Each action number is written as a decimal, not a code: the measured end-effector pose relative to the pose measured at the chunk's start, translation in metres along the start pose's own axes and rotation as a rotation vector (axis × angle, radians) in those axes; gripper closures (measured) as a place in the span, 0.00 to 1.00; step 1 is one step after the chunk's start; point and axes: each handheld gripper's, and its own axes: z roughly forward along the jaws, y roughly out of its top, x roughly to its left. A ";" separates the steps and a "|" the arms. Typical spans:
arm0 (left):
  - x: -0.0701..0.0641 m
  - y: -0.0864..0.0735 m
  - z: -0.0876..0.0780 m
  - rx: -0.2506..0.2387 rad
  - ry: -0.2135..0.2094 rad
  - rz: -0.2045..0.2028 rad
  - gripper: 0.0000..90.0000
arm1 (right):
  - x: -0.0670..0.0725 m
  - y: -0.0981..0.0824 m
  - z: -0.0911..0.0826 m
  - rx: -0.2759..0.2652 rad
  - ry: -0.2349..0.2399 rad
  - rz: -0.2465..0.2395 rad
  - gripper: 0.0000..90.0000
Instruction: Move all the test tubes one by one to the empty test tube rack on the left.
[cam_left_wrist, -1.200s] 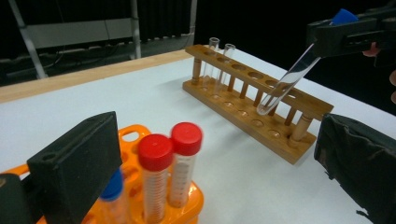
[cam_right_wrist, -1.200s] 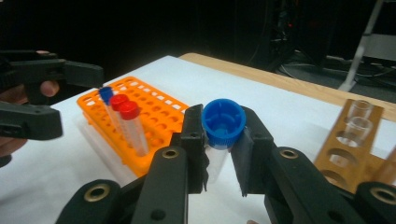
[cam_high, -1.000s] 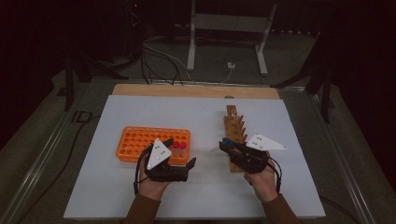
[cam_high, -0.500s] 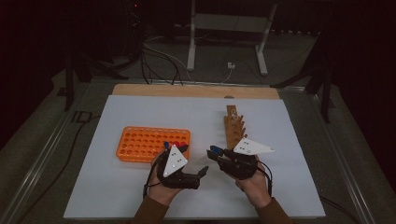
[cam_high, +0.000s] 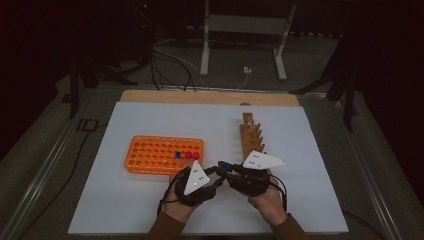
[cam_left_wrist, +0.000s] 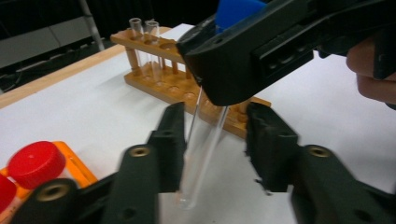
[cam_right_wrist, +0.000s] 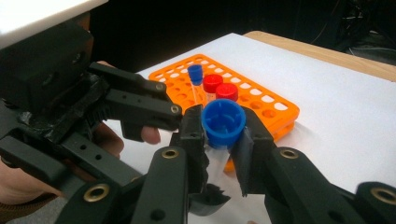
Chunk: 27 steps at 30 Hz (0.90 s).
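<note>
My right gripper is shut on a clear test tube just under its blue cap, holding it upright above the white mat. The glass body of the tube hangs between the jaws of my left gripper, which have just been closing. One pad is at the glass and a gap remains on the other side. From above, both grippers meet near the front of the mat, the left gripper just below the right gripper. Behind them stand an orange tube rack and a wooden rack.
The orange rack holds two red-capped tubes and one blue-capped tube at its near right end. The wooden rack carries two uncapped glass tubes. A metal stand and cables lie beyond the table.
Both hands have come together at the front middle of the mat. The left gripper moved right from the orange rack, and its jaws narrowed around the tube held by the right gripper.
</note>
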 end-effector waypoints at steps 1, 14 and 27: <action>0.000 0.000 0.000 0.001 -0.003 -0.003 0.77 | 0.000 0.000 0.000 0.001 0.001 -0.002 0.84; 0.007 -0.002 -0.002 0.002 -0.032 -0.033 0.86 | -0.004 0.001 -0.002 -0.029 0.041 0.018 0.51; 0.029 -0.003 -0.021 -0.039 -0.031 -0.085 0.86 | -0.022 0.002 -0.012 -0.060 -0.063 0.075 0.04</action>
